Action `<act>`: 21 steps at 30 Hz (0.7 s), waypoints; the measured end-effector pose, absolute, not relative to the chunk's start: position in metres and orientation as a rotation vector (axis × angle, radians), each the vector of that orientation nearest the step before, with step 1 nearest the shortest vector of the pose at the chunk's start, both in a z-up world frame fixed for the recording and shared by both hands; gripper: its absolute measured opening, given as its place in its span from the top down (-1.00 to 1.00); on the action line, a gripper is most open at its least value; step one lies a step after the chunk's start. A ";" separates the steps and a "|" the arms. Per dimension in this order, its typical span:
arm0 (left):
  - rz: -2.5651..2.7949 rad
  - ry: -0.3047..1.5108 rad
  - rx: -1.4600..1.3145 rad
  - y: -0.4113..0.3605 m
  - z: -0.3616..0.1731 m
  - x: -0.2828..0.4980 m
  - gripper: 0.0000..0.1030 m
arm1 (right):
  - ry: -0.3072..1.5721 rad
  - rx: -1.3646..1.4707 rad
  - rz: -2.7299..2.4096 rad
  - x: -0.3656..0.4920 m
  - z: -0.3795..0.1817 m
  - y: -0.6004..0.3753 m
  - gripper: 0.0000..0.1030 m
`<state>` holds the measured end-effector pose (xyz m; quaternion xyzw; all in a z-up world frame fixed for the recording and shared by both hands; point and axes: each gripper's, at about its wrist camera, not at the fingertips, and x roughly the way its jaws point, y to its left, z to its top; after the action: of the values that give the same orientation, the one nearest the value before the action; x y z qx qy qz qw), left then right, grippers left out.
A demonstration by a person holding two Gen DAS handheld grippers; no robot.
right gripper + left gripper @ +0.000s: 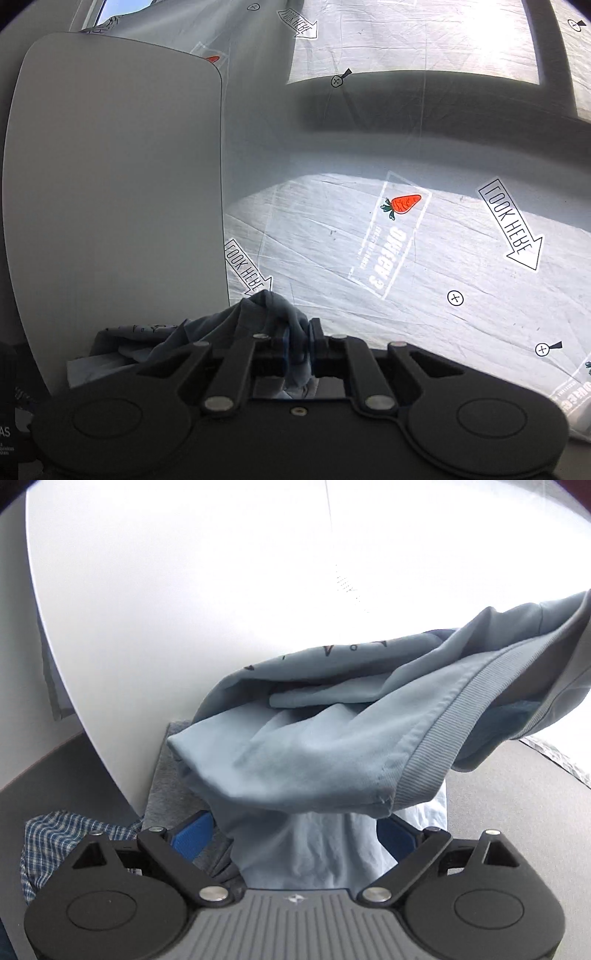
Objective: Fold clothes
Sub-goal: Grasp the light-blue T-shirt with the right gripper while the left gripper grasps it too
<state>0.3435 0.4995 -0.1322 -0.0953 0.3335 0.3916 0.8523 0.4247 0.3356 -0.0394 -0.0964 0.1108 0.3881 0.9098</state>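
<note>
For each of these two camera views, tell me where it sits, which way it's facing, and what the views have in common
Left wrist: sits on the left gripper, looking forward and down over open blue pads at a light blue sweatshirt on the white table; checked cloth lower left.
Right wrist: sits on the right gripper, facing a printed sheet; its jaws pinch the sweatshirt.
Shared: the sweatshirt and the white table. No hand shows.

White board (110,184), printed plastic sheet (424,258), grey table (517,794)
</note>
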 end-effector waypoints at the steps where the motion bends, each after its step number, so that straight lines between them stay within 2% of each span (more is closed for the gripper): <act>1: 0.831 0.691 -0.137 0.487 -0.134 0.351 -0.45 | 0.216 -0.188 0.781 0.424 -0.035 0.325 0.81; 2: 0.841 0.678 -0.072 0.474 -0.135 0.359 -0.18 | 0.205 -0.179 0.763 0.424 -0.031 0.314 0.81; 3: 0.850 0.665 -0.006 0.461 -0.137 0.367 -0.04 | 0.198 -0.168 0.746 0.423 -0.028 0.304 0.81; 5: 0.884 0.596 0.081 0.437 -0.132 0.373 0.57 | 0.189 -0.143 0.720 0.423 -0.020 0.283 0.82; 6: 0.894 0.562 0.108 0.428 -0.126 0.374 0.68 | 0.179 -0.129 0.707 0.422 -0.015 0.268 0.82; 8: 0.911 0.460 0.184 0.404 -0.105 0.371 0.77 | 0.150 -0.110 0.683 0.421 -0.007 0.241 0.82; 14: 0.893 0.202 0.284 0.331 -0.020 0.356 0.82 | -0.027 -0.049 0.585 0.404 0.041 0.148 0.82; 21: 0.602 -0.041 0.073 0.226 0.112 0.283 0.83 | -0.335 0.023 0.474 0.345 0.128 0.017 0.82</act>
<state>0.2833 0.2257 0.1115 0.0360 -0.0200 0.2965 0.9542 0.3452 0.0172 0.1279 0.0114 -0.1654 0.2336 0.9581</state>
